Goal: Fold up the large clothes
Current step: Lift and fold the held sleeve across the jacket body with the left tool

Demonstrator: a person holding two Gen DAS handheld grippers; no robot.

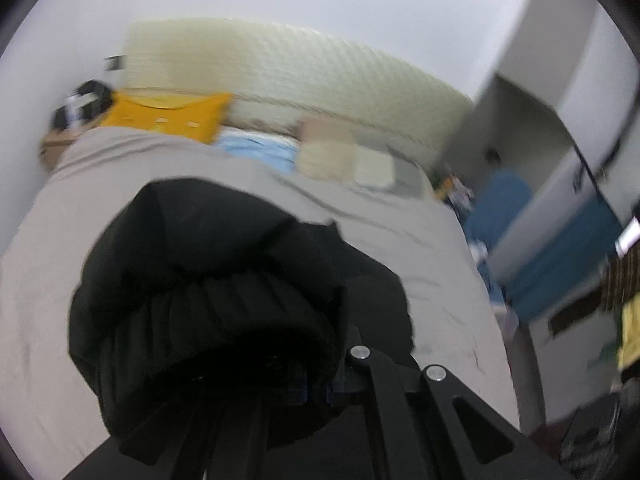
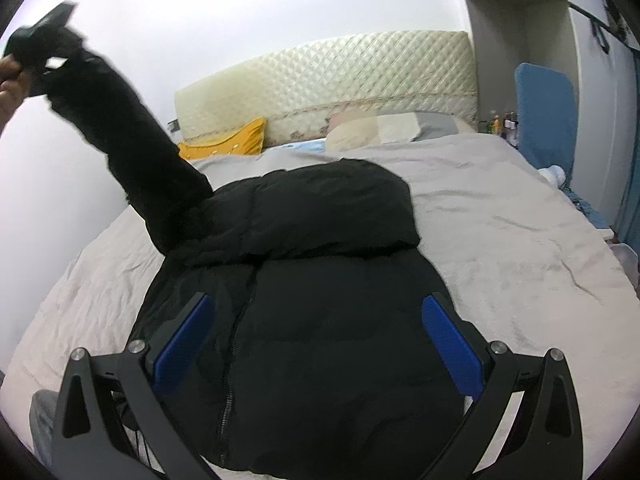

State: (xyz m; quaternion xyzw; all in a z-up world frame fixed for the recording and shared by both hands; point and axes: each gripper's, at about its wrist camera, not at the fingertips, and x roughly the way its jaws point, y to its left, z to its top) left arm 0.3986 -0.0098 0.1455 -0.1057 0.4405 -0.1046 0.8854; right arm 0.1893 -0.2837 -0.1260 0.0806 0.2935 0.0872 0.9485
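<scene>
A black puffer jacket (image 2: 320,320) lies front up on the grey bed sheet (image 2: 500,240), its zipper running toward me and its hood folded over the chest. My left gripper (image 1: 316,390) is shut on the cuff of the jacket's sleeve (image 1: 208,280). In the right wrist view the left gripper (image 2: 40,52) holds that sleeve (image 2: 136,136) lifted high at the upper left. My right gripper (image 2: 316,348) is open and empty, its blue pads (image 2: 452,344) spread wide just above the jacket's lower body.
A quilted cream headboard (image 2: 340,76) stands at the far end. A yellow pillow (image 2: 228,144) and patchwork pillows (image 2: 384,126) lie before it. A blue chair (image 2: 544,112) and bottles stand right of the bed. White wall lies left.
</scene>
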